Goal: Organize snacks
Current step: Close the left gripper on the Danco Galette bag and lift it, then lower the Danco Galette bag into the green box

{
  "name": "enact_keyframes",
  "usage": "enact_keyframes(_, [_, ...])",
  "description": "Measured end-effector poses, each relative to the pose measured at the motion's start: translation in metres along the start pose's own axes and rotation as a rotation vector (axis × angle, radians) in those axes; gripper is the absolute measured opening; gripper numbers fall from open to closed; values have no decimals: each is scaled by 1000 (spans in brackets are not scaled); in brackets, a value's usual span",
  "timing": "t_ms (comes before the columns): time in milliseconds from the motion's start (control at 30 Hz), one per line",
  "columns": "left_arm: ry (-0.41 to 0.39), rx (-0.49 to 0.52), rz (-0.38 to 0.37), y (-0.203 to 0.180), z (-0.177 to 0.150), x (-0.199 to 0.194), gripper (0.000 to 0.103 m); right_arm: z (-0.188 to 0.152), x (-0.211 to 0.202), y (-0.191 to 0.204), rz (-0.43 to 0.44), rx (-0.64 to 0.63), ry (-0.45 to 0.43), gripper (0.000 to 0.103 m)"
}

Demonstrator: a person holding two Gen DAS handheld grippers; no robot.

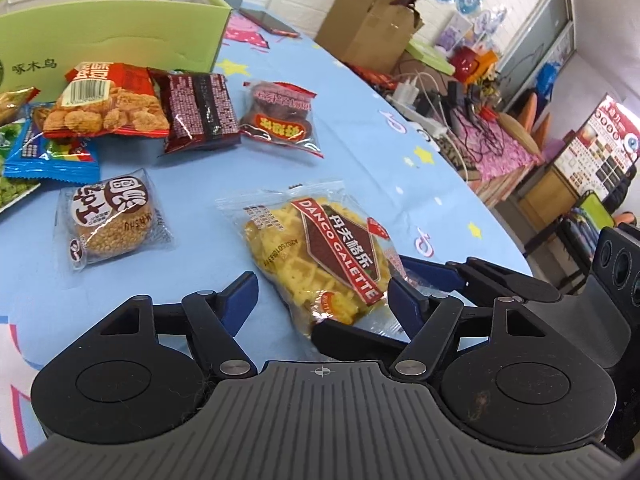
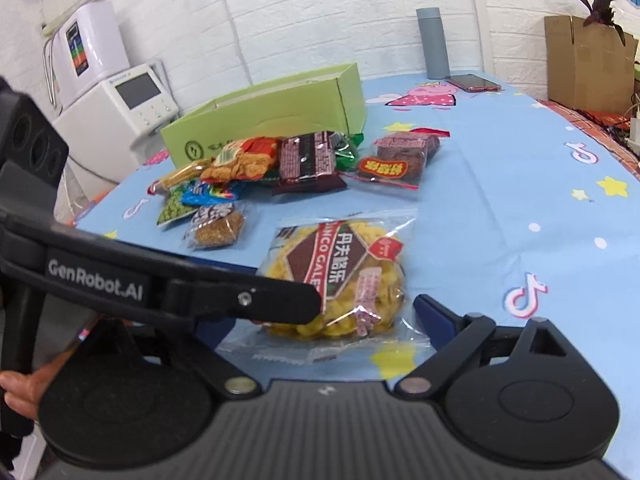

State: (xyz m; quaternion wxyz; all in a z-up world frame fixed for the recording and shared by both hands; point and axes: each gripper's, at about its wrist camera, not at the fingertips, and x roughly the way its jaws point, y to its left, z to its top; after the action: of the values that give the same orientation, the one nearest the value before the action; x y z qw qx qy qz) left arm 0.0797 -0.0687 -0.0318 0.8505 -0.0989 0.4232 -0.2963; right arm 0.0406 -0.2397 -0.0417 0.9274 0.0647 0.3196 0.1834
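White brick walls behind, cluttered shelves off to one side, and a counter (image 1: 360, 140) under a pale blue cartoon cloth. At the far left corner of the counter, an open green box (image 1: 120, 40); just in front of it, a loose heap of snacks: red cracker packet (image 1: 108, 108), dark brown packet (image 1: 200, 112) leaning beside it, blue packet (image 1: 52, 156) partly underneath, and a clear packet of dark cakes (image 1: 280, 120) a little apart toward the middle. Nearer, lying alone, a round sesame cake (image 1: 112, 220) in clear wrap. Closest to the near edge, flat on the cloth, the yellow galette packet (image 1: 320, 248), label up, well apart from the box. Left claw (image 1: 322, 300) spread apart over the near end of that packet, one blue pad clear of the wrapper, the other at its edge, no squeeze visible. Right claw (image 2: 324, 320) likewise wide apart, coming in from the other side, right pad just beside the wrapper, left pad hidden behind the left claw's finger, which crosses over the packet. Part of a hand (image 2: 16, 392) visible on the left claw's handle. Along the far edge, a grey flask (image 2: 434, 44) upright with a phone (image 2: 474, 82) lying beside it; past the far right corner, a cardboard box (image 2: 588, 60).
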Motion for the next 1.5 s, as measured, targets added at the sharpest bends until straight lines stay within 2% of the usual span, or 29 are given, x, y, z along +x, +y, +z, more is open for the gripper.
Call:
enact_keyframes(67, [4, 2, -1, -2, 3, 4, 59, 2, 7, 6, -6, -41, -1, 94])
enact_keyframes(133, [-2, 6, 18, -3, 5, 7, 53, 4, 15, 10, -5, -69, -6, 94])
enact_keyframes(167, [-6, 16, 40, -3, 6, 7, 40, 6, 17, 14, -15, -82, -1, 95])
enact_keyframes(233, [-18, -8, 33, 1, 9, 3, 31, 11, 17, 19, -33, -107, 3, 93])
enact_keyframes(333, [-68, -33, 6, 5, 19, -16, 29, 20, 8, 32, -65, -166, -34, 93])
enact_keyframes(467, [-165, -44, 26, 15, 44, -49, 29, 51, 5, 53, -49, -222, -101, 95])
enact_keyframes(600, [-250, -70, 68, 45, 87, -77, 30, 99, 26, 79, -5, -293, -159, 95])
enact_keyframes(767, [-327, -47, 182, 89, 148, -97, 30, 172, 81, 113, 81, -351, -187, 95])
enact_keyframes(933, [-308, -92, 272, 156, 197, -89, 30, 227, 156, 135, 167, -356, -123, 95])
enact_keyframes(1100, [-244, -150, 322, 222, 207, -68, 30, 239, 231, 152, 227, -348, -15, 95])
enact_keyframes(1267, [-212, -131, 346, 240, 199, -50, 31, 228, 266, 155, 240, -334, 52, 95])
enact_keyframes(1333, [-225, -108, 353, 236, 196, -51, 44, 226, 269, 153, 243, -318, 64, 94])
enact_keyframes(1367, [-232, -111, 351, 234, 195, -54, 55, 227, 268, 153, 246, -309, 70, 94])
enact_keyframes(1400, [-250, -112, 342, 229, 194, -60, 59, 227, 263, 152, 243, -306, 66, 94])
enact_keyframes(1500, [-298, -89, 315, 212, 185, -83, 59, 230, 235, 153, 232, -314, 13, 94])
